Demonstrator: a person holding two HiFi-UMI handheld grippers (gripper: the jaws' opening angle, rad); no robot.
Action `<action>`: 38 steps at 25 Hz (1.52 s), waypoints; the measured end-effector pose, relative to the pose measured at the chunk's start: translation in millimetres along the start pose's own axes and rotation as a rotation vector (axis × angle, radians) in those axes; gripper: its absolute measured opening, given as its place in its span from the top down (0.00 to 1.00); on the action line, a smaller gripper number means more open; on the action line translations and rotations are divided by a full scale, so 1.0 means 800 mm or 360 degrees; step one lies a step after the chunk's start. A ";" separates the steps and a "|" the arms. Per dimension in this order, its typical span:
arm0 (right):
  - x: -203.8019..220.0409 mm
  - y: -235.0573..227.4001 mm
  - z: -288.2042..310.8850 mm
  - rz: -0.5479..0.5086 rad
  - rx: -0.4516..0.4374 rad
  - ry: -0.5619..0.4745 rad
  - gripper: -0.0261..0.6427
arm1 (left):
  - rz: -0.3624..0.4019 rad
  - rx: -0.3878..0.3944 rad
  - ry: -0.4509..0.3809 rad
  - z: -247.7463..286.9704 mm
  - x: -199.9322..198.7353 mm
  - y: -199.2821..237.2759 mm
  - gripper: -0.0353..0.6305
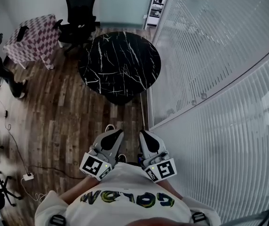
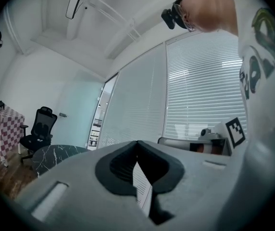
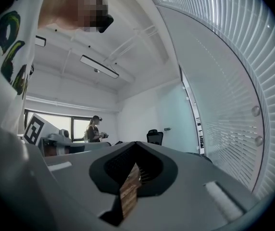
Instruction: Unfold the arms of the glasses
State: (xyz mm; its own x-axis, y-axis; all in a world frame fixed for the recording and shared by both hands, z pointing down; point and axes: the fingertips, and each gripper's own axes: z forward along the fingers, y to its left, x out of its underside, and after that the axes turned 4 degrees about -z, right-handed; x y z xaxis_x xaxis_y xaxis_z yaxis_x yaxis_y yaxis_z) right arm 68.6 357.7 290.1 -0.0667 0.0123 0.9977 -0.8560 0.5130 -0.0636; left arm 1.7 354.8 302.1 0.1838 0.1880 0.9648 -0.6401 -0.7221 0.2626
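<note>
While held before the shirt (image 1: 125, 201), left gripper (image 1: 117, 132): jaws were together, empty.
Right gripper (image 1: 142, 132): jaws were together, empty.

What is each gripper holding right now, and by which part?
Nothing. The left gripper and the right gripper are both shut, with nothing between their jaws.

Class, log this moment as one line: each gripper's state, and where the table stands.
left gripper: shut, empty | right gripper: shut, empty | round black table: ahead, beyond both grippers | task: not under way
</note>
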 end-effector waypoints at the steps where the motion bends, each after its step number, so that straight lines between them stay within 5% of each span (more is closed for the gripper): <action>1: 0.001 -0.004 0.007 0.0000 0.0004 0.0003 0.96 | -0.0007 0.0004 -0.0001 0.006 -0.001 0.006 0.94; 38: -0.019 -0.120 0.399 -0.0093 -0.0024 0.0047 0.96 | -0.0014 0.0067 -0.0045 0.203 -0.113 0.335 0.94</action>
State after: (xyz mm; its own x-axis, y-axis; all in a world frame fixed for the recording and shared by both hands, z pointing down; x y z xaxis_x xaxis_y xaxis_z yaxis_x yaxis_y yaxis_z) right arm -11.8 34.4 273.3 -0.0014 0.0071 1.0000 -0.8502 0.5264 -0.0049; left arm -65.4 36.3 283.4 0.2106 0.1763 0.9616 -0.6066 -0.7478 0.2699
